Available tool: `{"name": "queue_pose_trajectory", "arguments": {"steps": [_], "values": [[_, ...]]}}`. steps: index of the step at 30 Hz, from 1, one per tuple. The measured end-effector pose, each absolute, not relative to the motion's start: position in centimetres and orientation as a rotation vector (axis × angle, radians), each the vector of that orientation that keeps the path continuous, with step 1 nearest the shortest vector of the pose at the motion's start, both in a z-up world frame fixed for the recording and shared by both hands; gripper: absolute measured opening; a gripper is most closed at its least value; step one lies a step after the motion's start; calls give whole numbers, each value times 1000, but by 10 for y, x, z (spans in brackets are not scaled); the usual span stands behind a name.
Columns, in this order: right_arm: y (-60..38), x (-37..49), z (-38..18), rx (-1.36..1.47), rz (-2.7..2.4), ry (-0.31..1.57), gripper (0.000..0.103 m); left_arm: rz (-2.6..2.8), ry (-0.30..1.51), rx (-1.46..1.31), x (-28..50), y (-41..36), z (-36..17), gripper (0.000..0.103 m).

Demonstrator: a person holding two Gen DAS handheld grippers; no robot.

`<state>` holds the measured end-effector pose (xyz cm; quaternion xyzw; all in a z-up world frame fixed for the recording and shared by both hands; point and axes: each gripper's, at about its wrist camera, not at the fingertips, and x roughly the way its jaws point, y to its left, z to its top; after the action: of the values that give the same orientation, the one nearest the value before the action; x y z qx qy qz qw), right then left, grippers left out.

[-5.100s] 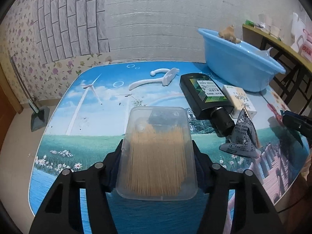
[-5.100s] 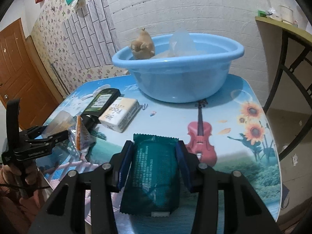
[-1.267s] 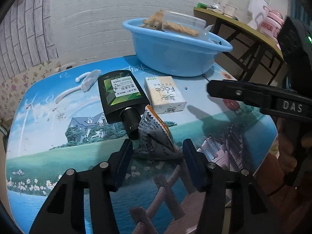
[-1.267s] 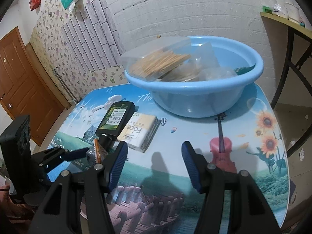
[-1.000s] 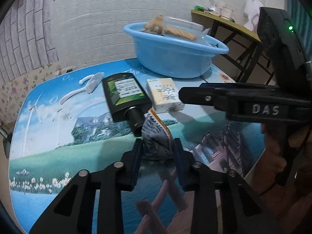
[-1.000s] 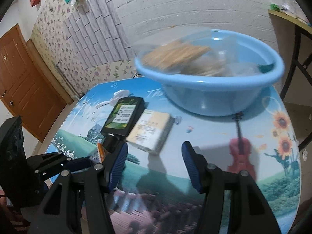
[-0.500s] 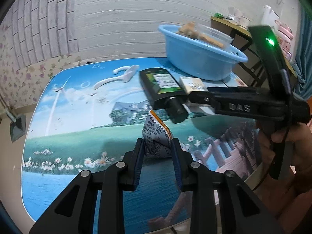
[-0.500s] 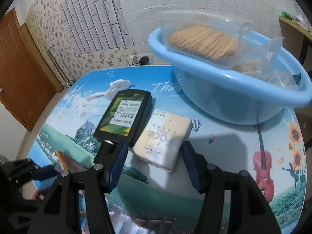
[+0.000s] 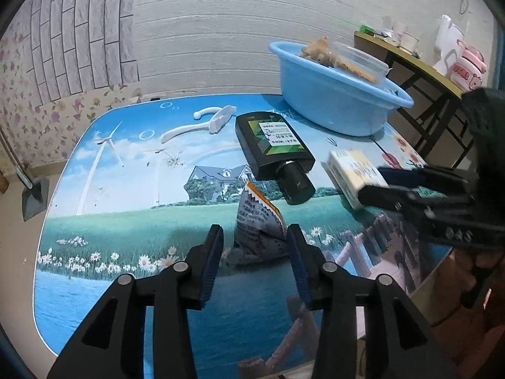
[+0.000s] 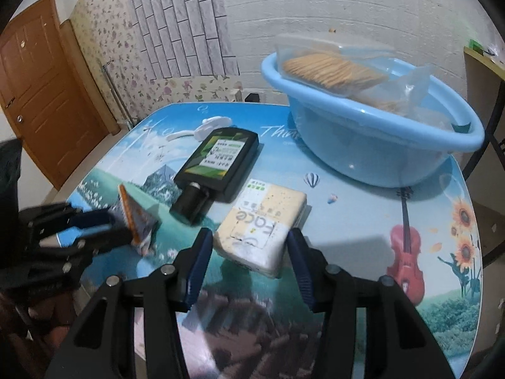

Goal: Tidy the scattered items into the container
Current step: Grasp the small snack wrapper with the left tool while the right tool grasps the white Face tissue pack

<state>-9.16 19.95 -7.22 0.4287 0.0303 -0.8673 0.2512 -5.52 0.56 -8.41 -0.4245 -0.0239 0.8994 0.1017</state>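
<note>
"Face" is printed on the soap box (image 10: pixel 263 232), upside down in the right wrist view. "DAS" is on the right gripper (image 9: pixel 375 183) body, at 4 o'clock in the left view. "Thin…" on the tablecloth (image 10: pixel 347 221), cut off by the basin (image 10: pixel 372 145). Bottle (image 10: pixel 221 161) label is too small to read.

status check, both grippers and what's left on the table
Left gripper opening, snack packet between its jaws. Right gripper astride soap box, grip unclear. Black bottle and white hook still outside basin.
</note>
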Motion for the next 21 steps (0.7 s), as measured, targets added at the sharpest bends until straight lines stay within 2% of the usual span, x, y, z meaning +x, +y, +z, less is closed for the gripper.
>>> {"name": "queue_pose_trajectory", "arguments": {"steps": [1,4,17,21], "values": [[201,-89,-73,1168,-2355,84,49,2661,-64,-1253,-56,7,-84,49],[204,-84,-75,1171,-2351,107,49,2681,-49,-1246,-59,10,-85,55],[221,-85,-78,1181,-2387,120,52,2617,42,-1253,-60,31,-95,59],[224,-86,-78,1205,-2393,94,54,2615,-4,-1250,-62,27,-93,42]]}}
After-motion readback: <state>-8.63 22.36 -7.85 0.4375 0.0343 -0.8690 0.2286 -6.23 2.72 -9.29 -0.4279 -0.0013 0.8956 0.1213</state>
